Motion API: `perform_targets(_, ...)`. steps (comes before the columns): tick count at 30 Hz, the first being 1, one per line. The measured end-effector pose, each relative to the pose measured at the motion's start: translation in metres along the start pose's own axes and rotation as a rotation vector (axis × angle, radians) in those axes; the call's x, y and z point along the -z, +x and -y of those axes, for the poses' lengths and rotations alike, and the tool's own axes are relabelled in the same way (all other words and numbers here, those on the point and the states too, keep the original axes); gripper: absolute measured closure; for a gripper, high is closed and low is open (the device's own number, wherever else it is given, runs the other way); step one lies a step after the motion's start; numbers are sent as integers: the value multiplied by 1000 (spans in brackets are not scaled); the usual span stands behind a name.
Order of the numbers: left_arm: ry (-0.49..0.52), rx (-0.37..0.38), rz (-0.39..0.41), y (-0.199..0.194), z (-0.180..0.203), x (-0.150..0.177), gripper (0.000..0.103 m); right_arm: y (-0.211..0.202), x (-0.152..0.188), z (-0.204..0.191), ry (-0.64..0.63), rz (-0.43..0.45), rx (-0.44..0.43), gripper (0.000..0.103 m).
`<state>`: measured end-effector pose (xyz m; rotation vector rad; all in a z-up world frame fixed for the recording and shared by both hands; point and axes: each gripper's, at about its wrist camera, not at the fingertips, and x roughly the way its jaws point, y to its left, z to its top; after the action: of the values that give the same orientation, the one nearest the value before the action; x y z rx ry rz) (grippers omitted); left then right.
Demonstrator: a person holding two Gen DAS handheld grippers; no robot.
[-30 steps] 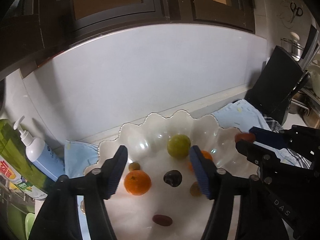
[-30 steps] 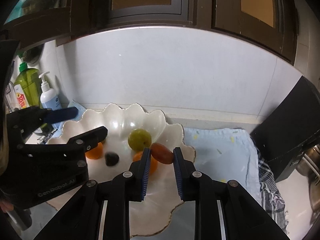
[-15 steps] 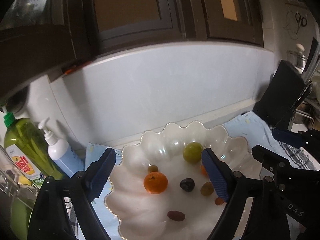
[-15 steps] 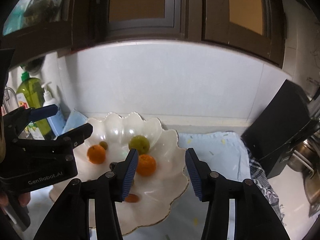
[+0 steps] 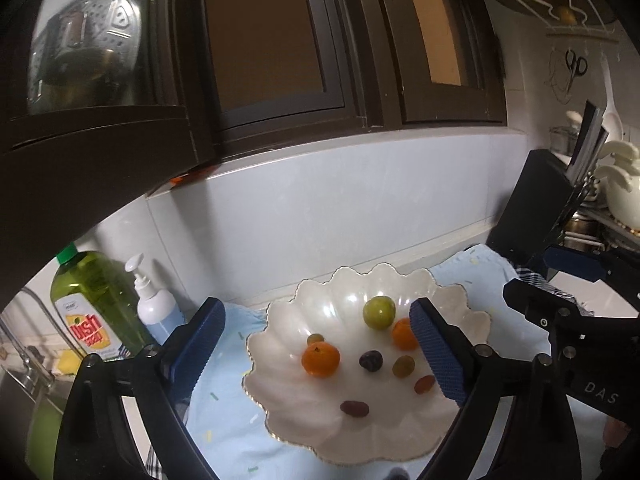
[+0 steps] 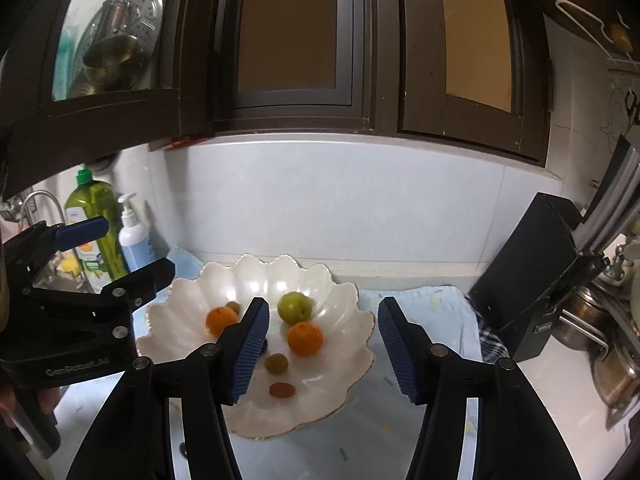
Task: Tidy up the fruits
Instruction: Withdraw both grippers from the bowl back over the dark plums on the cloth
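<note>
A white scalloped bowl (image 5: 280,392) (image 6: 180,332) sits on a light blue cloth (image 5: 224,428). It holds a green plum (image 5: 378,311) (image 6: 295,307), two oranges (image 5: 320,359) (image 5: 403,334) (image 6: 305,338), a dark grape (image 5: 370,360), greenish grapes (image 5: 402,366) (image 6: 276,363) and reddish grapes (image 5: 354,408) (image 6: 282,390). My left gripper (image 5: 318,350) is open and empty, held above the bowl. My right gripper (image 6: 320,346) is open and empty above the bowl's right half; it also shows in the left wrist view (image 5: 560,280).
A green dish-soap bottle (image 5: 94,304) and a white pump bottle (image 5: 154,308) stand left of the bowl by a sink tap (image 6: 40,200). A black knife block (image 6: 536,272) and steel pots (image 6: 588,320) stand right. Dark cabinets (image 5: 260,60) hang overhead.
My right gripper let a reddish fruit go into the bowl and opened wide. Both grippers have drawn up and back from the bowl.
</note>
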<state>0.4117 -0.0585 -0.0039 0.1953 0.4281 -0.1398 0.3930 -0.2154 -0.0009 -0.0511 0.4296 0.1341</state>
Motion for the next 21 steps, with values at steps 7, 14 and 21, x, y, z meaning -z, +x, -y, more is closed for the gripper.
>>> perform_targets(7, 19, 0, 36, -29, -2, 7, 0, -24, 7, -5, 5, 11, -16, 33)
perform_targets(14, 38, -3, 48, -49, -6, 18, 0, -41, 20, -18, -36, -7, -24, 31)
perform_targets(21, 69, 22, 15, -64, -12, 38, 0, -52, 34, -27, -47, -17, -34, 31)
